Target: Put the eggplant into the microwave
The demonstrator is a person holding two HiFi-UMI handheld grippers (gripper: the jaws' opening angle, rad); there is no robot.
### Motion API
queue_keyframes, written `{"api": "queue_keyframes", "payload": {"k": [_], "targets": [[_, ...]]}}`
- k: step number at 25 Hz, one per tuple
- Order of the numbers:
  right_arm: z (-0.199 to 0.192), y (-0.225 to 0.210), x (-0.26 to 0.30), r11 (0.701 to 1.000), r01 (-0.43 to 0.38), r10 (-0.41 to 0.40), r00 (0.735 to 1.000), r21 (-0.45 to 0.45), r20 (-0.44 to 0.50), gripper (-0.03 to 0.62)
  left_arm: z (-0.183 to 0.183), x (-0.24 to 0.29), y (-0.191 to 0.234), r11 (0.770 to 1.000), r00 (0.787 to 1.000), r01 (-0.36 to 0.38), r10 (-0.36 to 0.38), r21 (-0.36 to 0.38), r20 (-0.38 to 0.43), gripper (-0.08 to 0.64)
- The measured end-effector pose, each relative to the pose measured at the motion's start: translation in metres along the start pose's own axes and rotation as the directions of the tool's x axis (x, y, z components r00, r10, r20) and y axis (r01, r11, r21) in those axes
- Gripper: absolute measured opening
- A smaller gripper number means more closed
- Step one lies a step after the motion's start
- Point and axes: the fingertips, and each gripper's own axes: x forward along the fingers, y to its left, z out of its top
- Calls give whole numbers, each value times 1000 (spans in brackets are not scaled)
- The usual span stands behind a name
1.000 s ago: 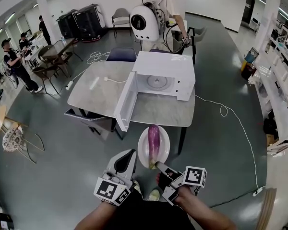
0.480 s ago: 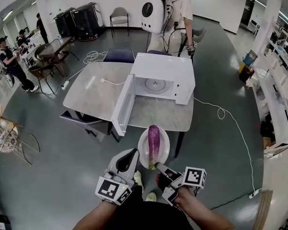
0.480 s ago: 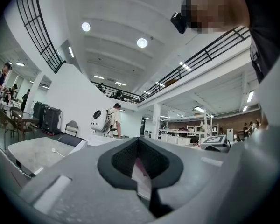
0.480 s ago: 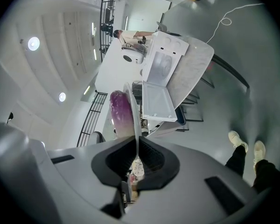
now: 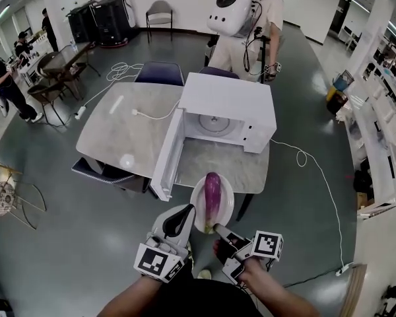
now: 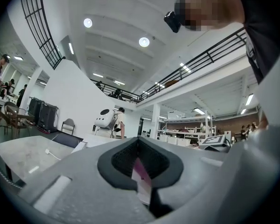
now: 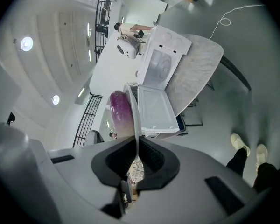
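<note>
While both grippers are held low in front of the person, the items stand as follows.

- Left gripper (image 5: 183, 216): jaws nearly together, pinched on the near left rim of a white plate (image 5: 228, 200); in the left gripper view a strip of purple and white shows in the narrow gap between the pads.
- Right gripper (image 5: 219, 228): jaws closed to a slit on the plate's near rim; the right gripper view shows the plate edge-on, clamped between the pads.
- Eggplant (image 5: 212, 193): purple, lying lengthwise on the plate, in the air in front of the table's near edge, outside the microwave.
- Microwave (image 5: 228, 101): white, on the table's far right part, cavity facing the person, round turntable (image 5: 216, 125) visible inside.
- Microwave door (image 5: 166, 156): swung fully open to the left, its lower corner reaching past the table edge, near the plate.
- Table (image 5: 119, 127): grey marble-look top, white cable (image 5: 152, 114) lying across it.
- Dark chair (image 5: 160, 73): at the table's far side.
- Person with a white backpack (image 5: 232, 12): standing beyond the microwave.
</note>
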Motion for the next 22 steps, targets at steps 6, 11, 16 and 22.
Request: {"api": "queue_keyframes", "payload": {"k": [6, 11, 16, 22], "targets": [[33, 3, 43, 1000, 16, -17, 999, 14, 28, 18, 2, 35, 43, 999, 999, 33, -33, -18, -3, 6], [58, 1, 70, 999, 32, -34, 997, 31, 66, 18, -1, 61, 64, 997, 997, 77, -77, -29, -4, 6], [80, -6, 90, 998, 45, -48, 996, 34, 77, 18, -7, 84, 74, 993, 994, 114, -114, -39, 2, 6], [109, -24, 105, 996, 59, -64, 995, 62, 82, 18, -19, 115, 76, 990, 991, 129, -130, -56, -23, 6]]}}
